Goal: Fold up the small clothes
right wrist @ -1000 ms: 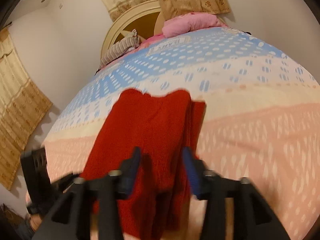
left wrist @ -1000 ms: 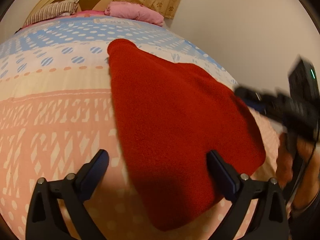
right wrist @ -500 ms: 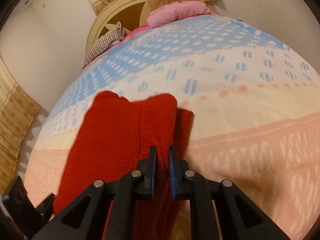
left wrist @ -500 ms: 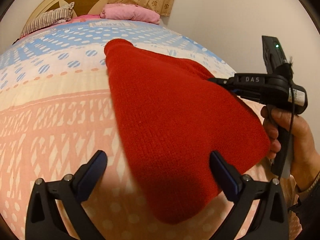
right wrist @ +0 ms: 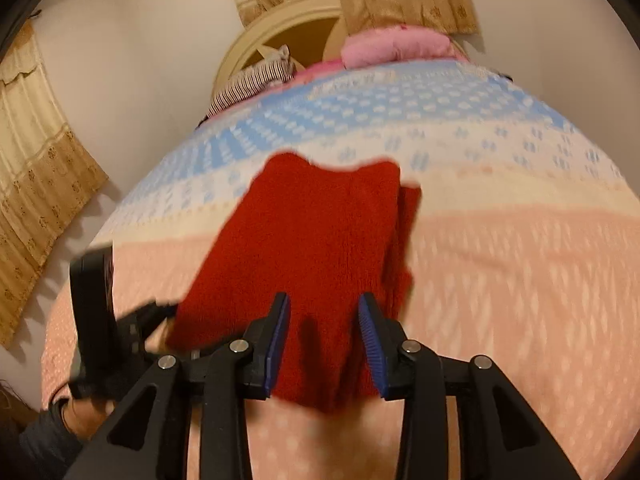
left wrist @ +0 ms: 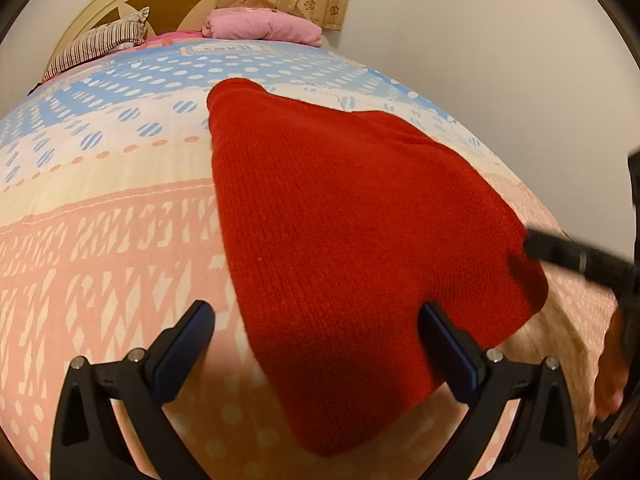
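Right wrist view: the right gripper [right wrist: 324, 340] hangs over the near end of a folded red knitted garment [right wrist: 316, 240], its jaws partly apart and opening, cloth beneath the gap but not pinched. The picture is blurred, so whether a pad brushes the knit is unclear. The garment lies on a patterned bedspread [right wrist: 500, 280]. At the garment's left edge the left gripper [left wrist: 316, 344] stands wide, holding nothing. Risk: a pad could snag the fuzzy knit and drag the top layer, undoing the fold; the layers at the garment's right edge already sit unevenly.
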Action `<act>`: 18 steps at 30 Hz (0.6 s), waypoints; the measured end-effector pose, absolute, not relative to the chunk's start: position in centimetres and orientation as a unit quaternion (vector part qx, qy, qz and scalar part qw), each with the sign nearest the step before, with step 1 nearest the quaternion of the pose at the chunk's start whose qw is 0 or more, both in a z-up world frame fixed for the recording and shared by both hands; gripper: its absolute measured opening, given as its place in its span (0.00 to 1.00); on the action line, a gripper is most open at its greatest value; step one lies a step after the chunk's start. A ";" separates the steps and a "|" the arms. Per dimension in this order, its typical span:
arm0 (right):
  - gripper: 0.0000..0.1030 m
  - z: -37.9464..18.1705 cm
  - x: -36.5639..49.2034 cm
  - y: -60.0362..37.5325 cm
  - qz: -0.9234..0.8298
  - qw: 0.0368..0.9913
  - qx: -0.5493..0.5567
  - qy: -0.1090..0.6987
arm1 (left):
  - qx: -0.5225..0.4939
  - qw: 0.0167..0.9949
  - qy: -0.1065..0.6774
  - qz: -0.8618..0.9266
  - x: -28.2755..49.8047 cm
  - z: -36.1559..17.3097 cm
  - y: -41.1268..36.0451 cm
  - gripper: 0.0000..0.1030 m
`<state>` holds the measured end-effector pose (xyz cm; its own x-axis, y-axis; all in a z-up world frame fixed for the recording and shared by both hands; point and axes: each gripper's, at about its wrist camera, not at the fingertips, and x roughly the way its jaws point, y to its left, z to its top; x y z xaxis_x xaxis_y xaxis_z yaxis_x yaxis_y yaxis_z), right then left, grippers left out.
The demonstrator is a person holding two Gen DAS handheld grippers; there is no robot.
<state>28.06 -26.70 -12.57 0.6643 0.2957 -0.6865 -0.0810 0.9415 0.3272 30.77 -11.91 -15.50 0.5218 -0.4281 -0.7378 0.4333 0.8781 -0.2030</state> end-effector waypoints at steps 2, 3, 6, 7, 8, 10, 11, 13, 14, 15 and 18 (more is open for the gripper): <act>0.36 -13.7 27.6 -26.5 0.114 0.897 0.139 0.405 | 0.005 0.873 0.422 -0.245 30.7 -15.5 -12.0 1.00; 0.36 -14.1 27.5 -26.4 0.120 0.895 0.141 0.406 | 0.006 0.873 0.422 -0.244 30.7 -15.5 -12.0 1.00; 0.05 -14.5 27.3 -26.9 0.132 0.893 0.164 0.397 | 0.006 0.874 0.421 -0.242 30.7 -15.4 -12.0 1.00; 0.06 -14.5 27.2 -27.0 0.131 0.894 0.166 0.395 | 0.006 0.875 0.420 -0.242 30.6 -15.4 -12.0 1.00; 0.05 -14.4 27.1 -27.0 0.127 0.896 0.160 0.393 | 0.005 0.876 0.416 -0.242 30.5 -15.3 -11.9 1.00; 0.05 -14.3 26.9 -27.0 0.121 0.898 0.146 0.397 | -0.001 0.883 0.402 -0.243 30.1 -14.8 -11.5 1.00; 0.05 -14.5 26.8 -27.3 0.117 0.898 0.142 0.400 | -0.004 0.885 0.396 -0.244 30.0 -14.6 -11.4 1.00; 0.05 -15.3 26.9 -27.9 0.112 0.894 0.145 0.410 | -0.017 0.889 0.385 -0.247 29.9 -14.4 -10.9 1.00; 0.05 -15.8 26.9 -28.2 0.110 0.891 0.150 0.413 | -0.024 0.889 0.384 -0.248 30.0 -14.3 -10.7 1.00; 0.05 -16.2 26.9 -28.6 0.110 0.889 0.157 0.415 | -0.037 0.889 0.382 -0.249 30.1 -14.3 -10.2 1.00; 0.05 -16.1 26.8 -28.6 0.117 0.890 0.157 0.411 | -0.085 0.886 0.382 -0.249 30.8 -14.4 -8.7 1.00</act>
<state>26.75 -28.56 -16.12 0.6346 0.3367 -0.6956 -0.0785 0.9235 0.3755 30.75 -8.65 -14.43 0.5846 -0.5057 -0.6344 0.3764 0.8618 -0.3401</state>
